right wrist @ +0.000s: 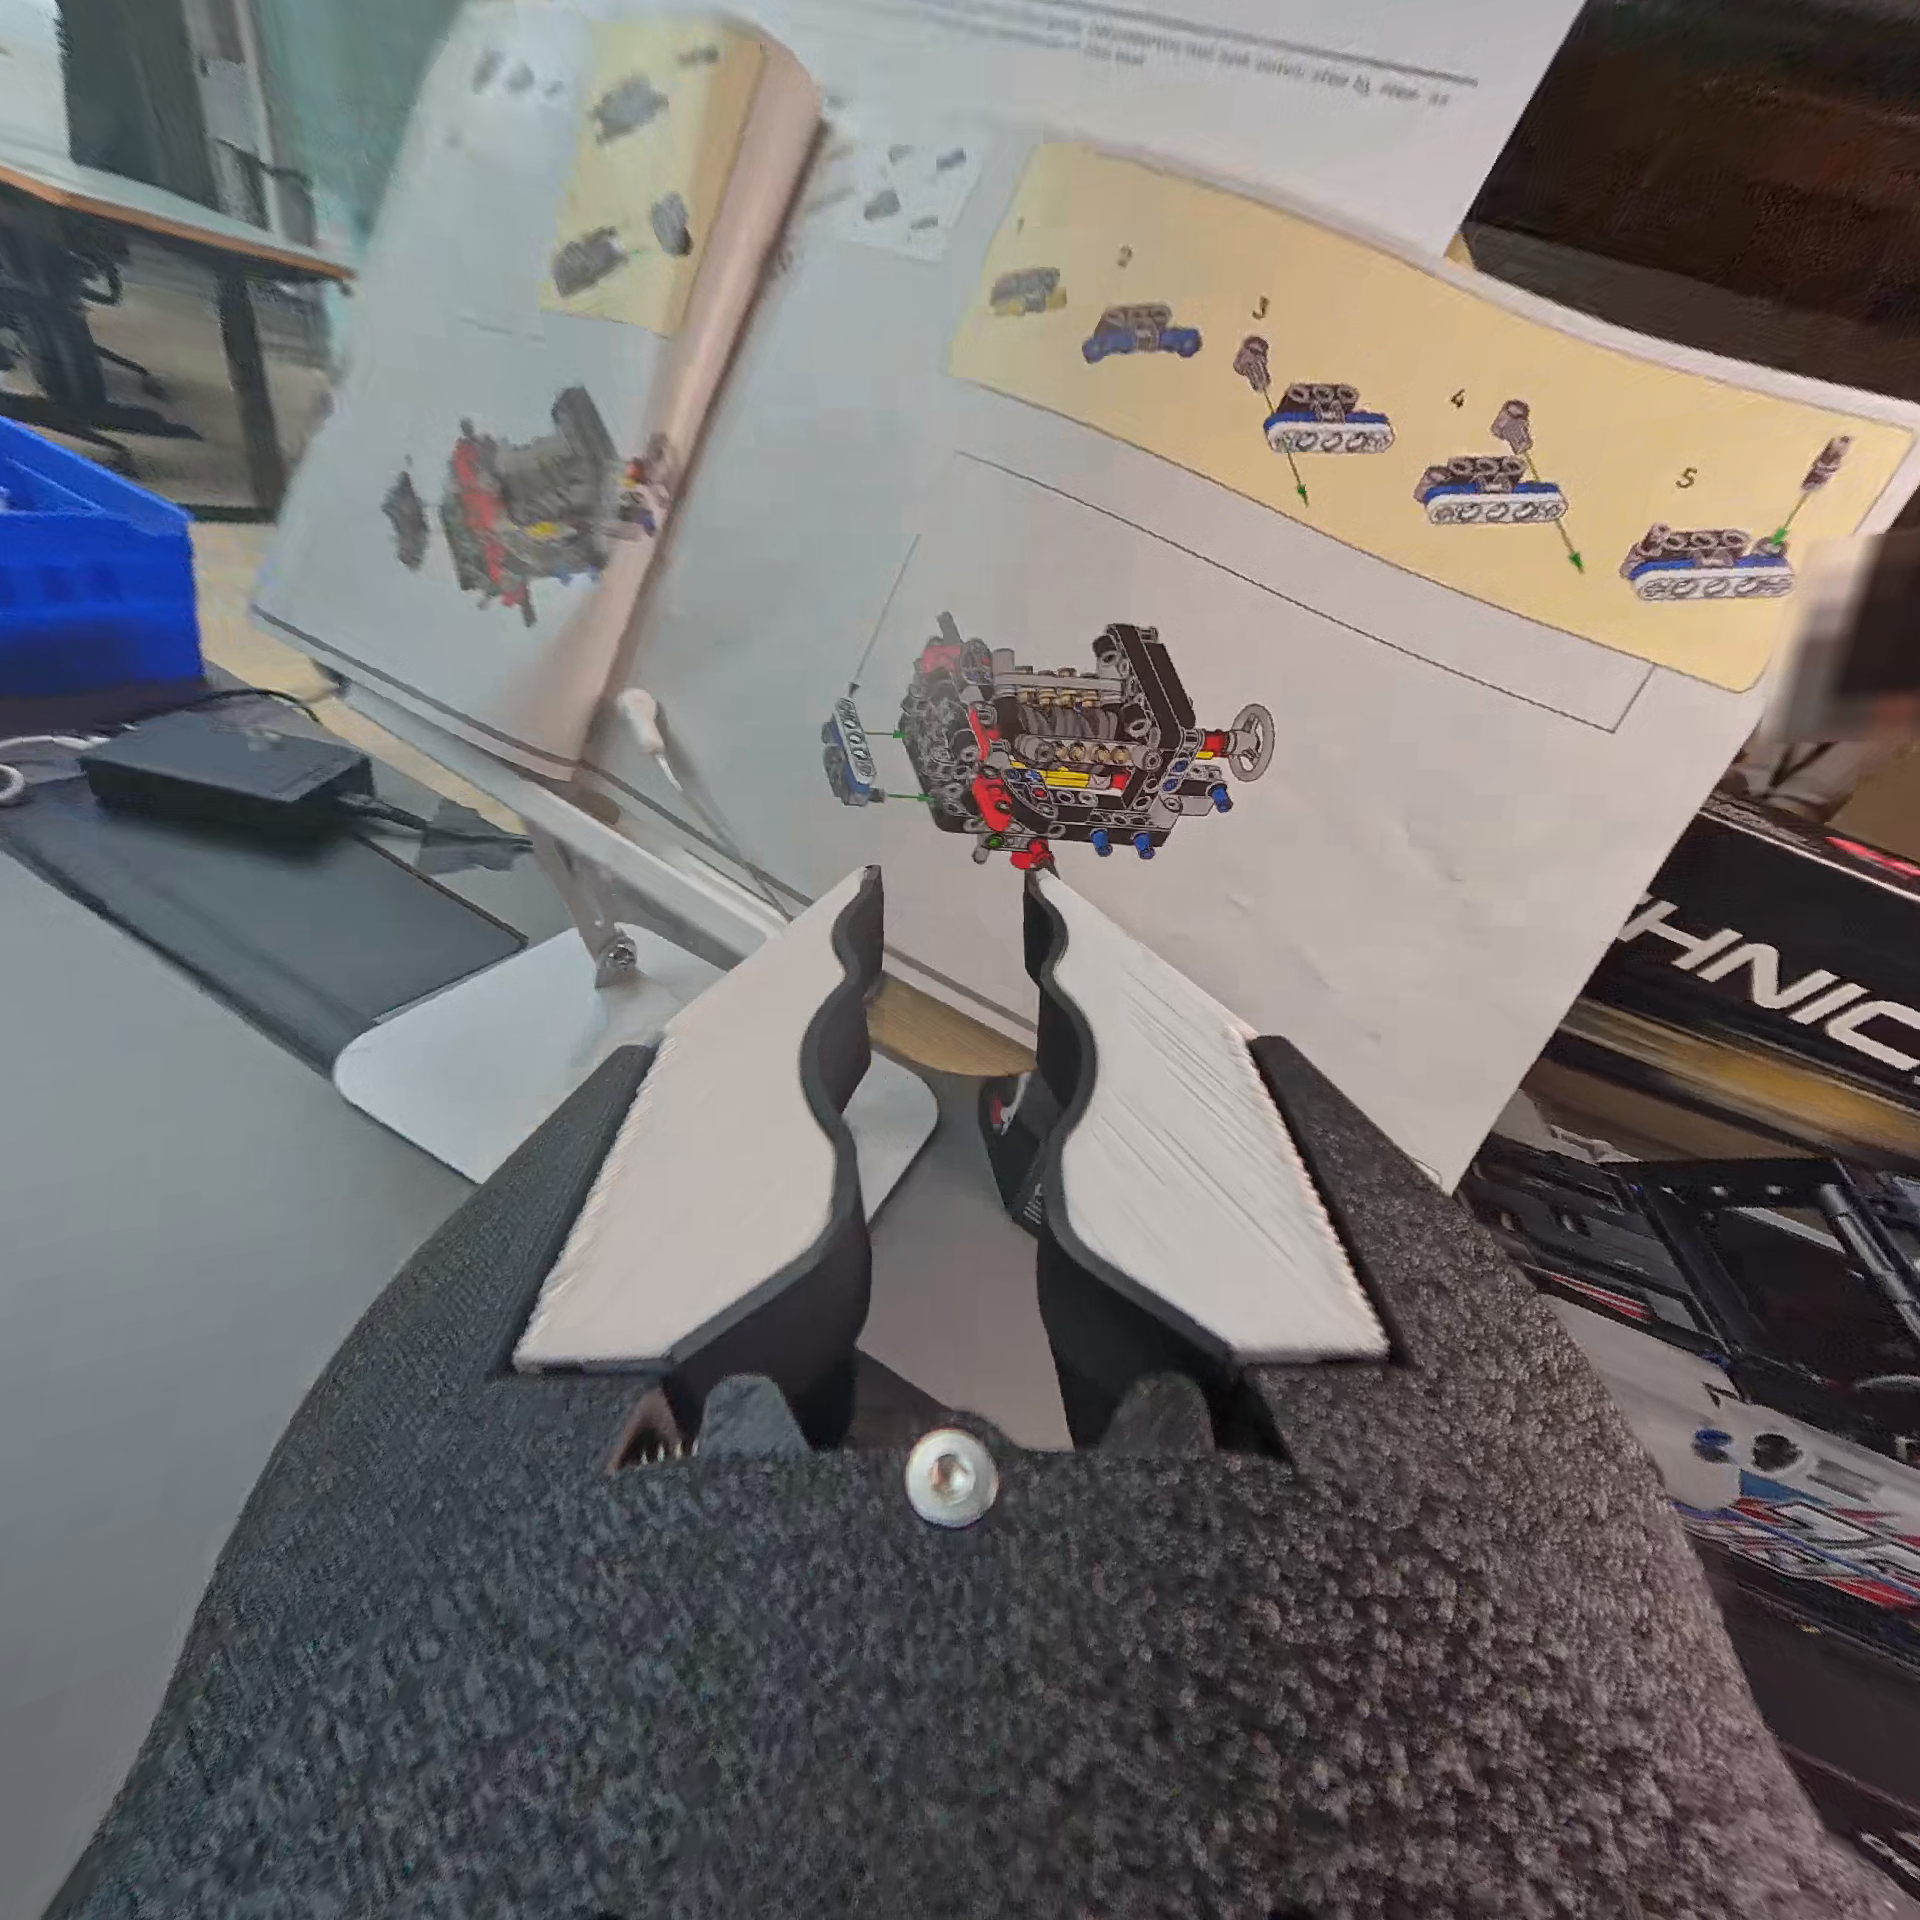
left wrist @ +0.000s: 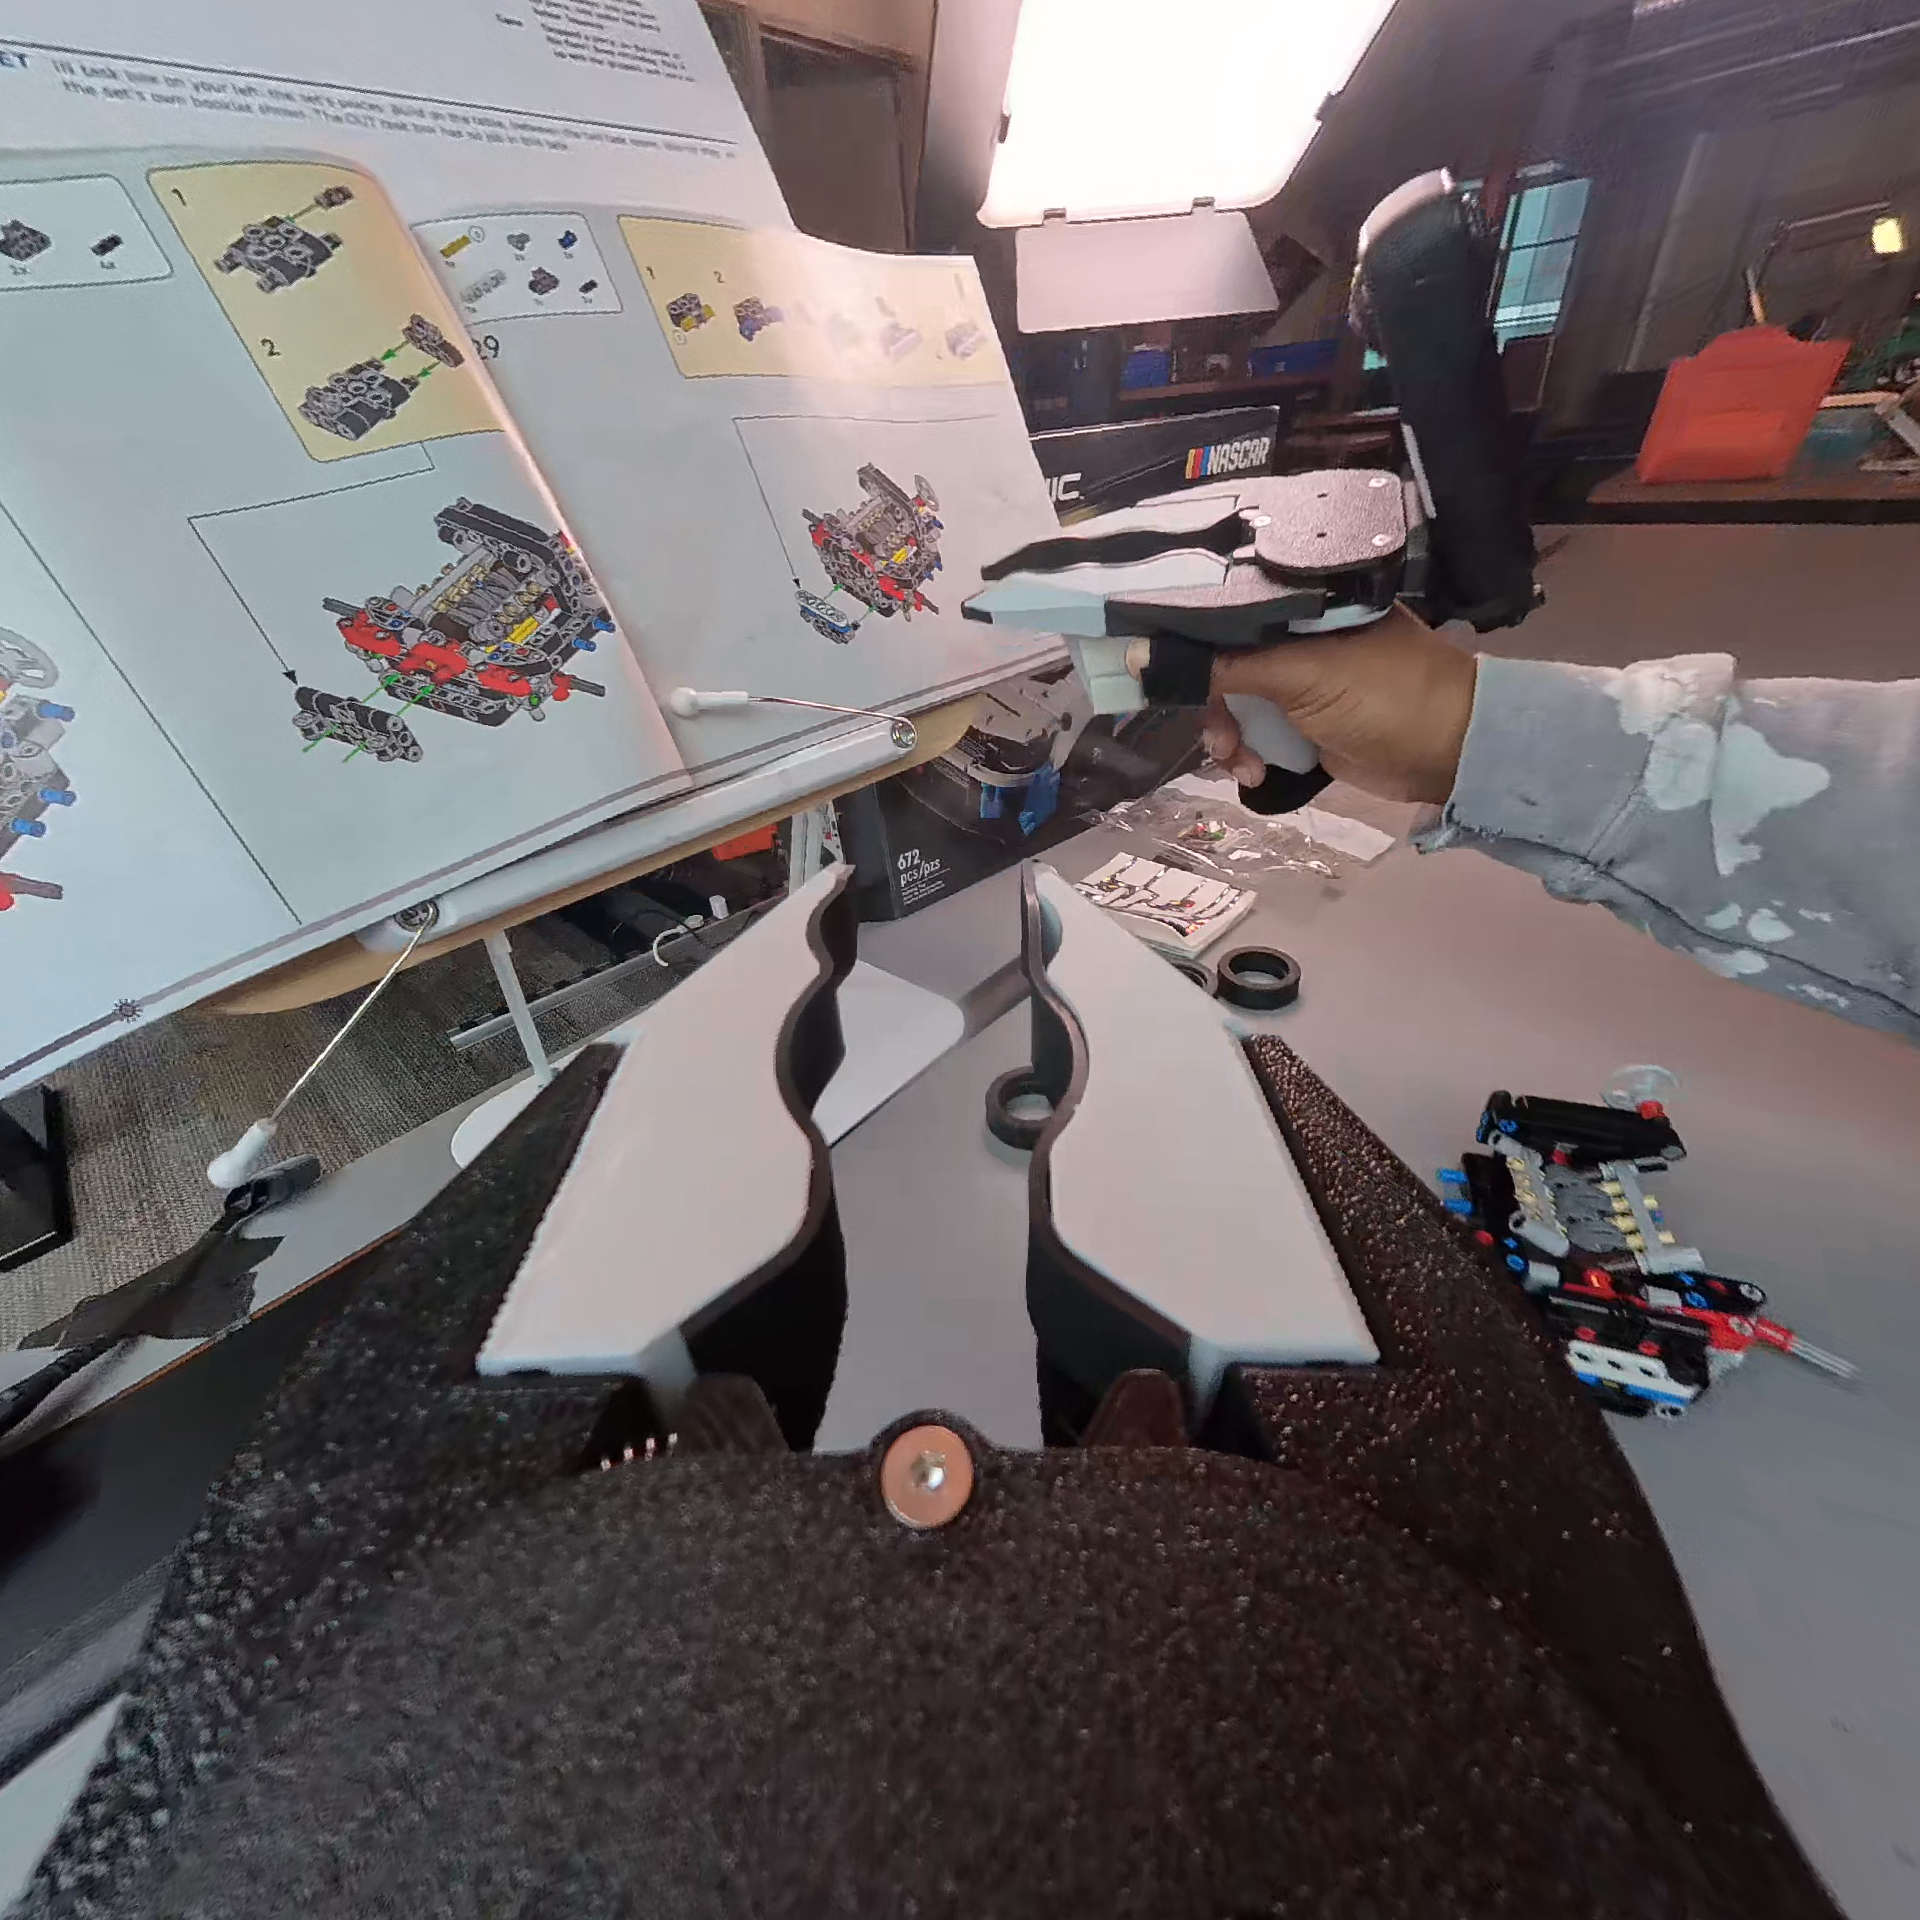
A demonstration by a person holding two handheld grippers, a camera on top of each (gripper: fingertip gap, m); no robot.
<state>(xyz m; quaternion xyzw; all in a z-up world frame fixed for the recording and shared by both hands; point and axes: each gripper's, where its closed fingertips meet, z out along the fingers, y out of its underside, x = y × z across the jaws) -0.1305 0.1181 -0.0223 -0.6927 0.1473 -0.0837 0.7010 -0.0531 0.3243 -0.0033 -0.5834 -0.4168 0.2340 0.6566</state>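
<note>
Left tool [left wrist: 940, 883] released, empty, above tabletop [left wrist: 1455, 997]. Right tool [right wrist: 954, 883] released, empty, just before the printed instruction booklet [right wrist: 1299, 831]. A lettered black box [right wrist: 1787, 997] stands behind.

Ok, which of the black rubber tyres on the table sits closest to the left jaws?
The tyre lying flat beside the right finger of the left gripper, partly hidden by it. The other clear tyre lies farther off by the sticker sheet.

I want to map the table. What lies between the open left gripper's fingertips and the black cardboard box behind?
In the left wrist view, between the left gripper and the black cardboard box only bare grey tabletop shows.
</note>
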